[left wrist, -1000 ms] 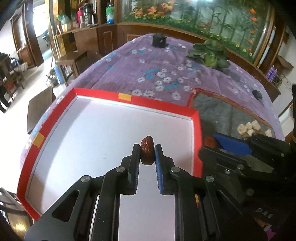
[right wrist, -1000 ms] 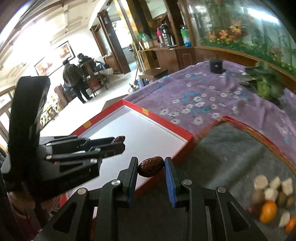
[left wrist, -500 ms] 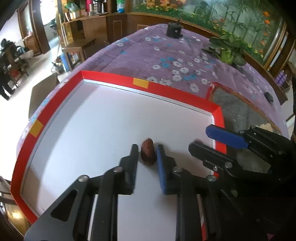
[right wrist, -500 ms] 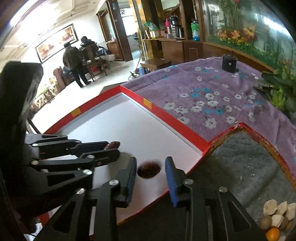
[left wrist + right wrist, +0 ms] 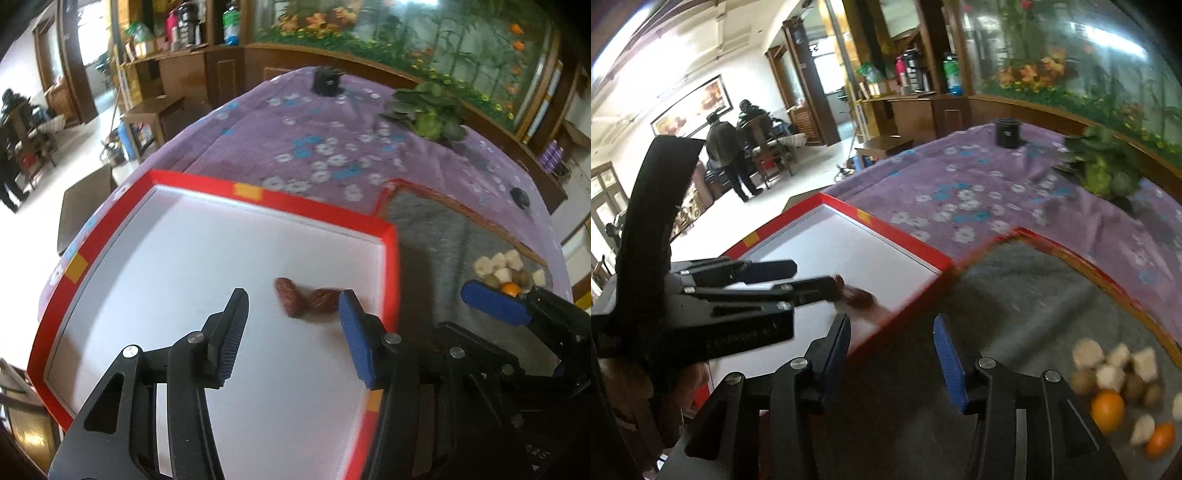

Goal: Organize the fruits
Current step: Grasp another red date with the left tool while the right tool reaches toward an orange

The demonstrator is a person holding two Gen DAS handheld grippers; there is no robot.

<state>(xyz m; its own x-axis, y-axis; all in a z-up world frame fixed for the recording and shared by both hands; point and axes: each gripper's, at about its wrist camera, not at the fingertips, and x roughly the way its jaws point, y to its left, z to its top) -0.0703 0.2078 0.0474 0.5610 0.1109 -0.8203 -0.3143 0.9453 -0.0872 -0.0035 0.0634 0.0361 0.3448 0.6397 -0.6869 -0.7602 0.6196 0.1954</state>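
Two wrinkled brown dried dates lie touching on the white floor of the red-rimmed tray; the left gripper hangs spread wide and empty just short of them; the right gripper, likewise agape, holds nothing over the grey felt mat, beside what look like orange and pale fruit pieces.

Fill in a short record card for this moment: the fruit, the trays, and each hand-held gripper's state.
placed fruit: two red dates lying side by side, touching, on the white floor of the red tray
remaining fruit: pile of mixed fruit in the grey-lined tray
left hand-held gripper: open, holding nothing, above the dates
right hand-held gripper: open, holding nothing, over the edge between the trays
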